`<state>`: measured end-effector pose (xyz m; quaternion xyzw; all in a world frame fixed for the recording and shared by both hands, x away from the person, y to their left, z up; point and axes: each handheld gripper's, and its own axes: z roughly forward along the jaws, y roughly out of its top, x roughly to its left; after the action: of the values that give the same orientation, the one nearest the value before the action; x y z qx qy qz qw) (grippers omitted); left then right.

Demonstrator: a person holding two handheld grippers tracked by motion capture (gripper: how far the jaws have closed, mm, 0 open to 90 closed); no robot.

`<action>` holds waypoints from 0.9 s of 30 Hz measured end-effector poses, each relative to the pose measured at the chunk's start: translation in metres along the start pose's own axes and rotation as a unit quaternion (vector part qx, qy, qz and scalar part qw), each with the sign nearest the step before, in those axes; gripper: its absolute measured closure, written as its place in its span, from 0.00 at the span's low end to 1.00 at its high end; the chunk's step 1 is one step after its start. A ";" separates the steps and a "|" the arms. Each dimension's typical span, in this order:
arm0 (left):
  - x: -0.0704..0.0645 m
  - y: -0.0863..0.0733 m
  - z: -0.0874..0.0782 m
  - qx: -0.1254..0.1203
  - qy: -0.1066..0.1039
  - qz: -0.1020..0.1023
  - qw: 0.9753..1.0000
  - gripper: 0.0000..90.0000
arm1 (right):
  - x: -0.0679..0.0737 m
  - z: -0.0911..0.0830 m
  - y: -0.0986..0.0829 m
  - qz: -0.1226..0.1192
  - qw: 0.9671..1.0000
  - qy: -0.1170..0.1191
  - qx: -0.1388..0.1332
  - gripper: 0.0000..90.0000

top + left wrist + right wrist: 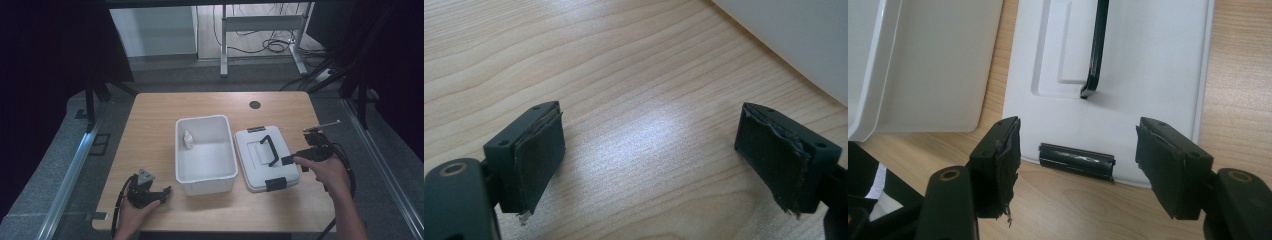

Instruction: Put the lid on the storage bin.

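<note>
An open white bin (206, 176) stands mid-table with a small white bottle (188, 140) inside near its left wall. To its right lies the white lid (255, 150), flat, with a black handle (270, 149) and black clasps (276, 183). My right gripper (287, 161) hovers open over the lid's right side. In the right gripper view its jaws (1078, 125) are spread above the lid (1148, 75), with one clasp (1076, 161) between them, the handle (1098, 45) beyond and the bin (923, 65) at left. My left gripper (165, 191) rests open on the table, left of the bin's front corner (794, 40), with its jaws (651, 115) holding nothing.
A round black cable hole (255, 105) sits near the table's far edge. Bare wood lies left of the bin and along the front edge. Beyond the table stand a metal desk frame (260, 22) and floor cables, with dark curtains at both sides.
</note>
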<state>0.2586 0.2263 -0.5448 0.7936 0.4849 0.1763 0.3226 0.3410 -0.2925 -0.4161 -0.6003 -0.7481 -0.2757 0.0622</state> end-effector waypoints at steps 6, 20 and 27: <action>0.000 0.000 0.000 0.000 0.000 0.000 1.000 0.14 | 0.003 0.003 0.006 0.000 1.000 -0.002 0.004 0.39; 0.000 0.000 0.000 0.000 0.000 0.000 1.000 0.14 | 0.006 0.017 0.025 0.013 1.000 0.001 0.021 0.40; 0.000 0.000 0.000 0.000 0.000 0.000 1.000 0.14 | 0.006 0.025 0.037 0.014 0.999 0.002 0.032 0.42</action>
<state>0.2586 0.2262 -0.5448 0.7934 0.4850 0.1764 0.3228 0.3798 -0.2703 -0.4222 -0.6074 -0.7482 -0.2522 0.0871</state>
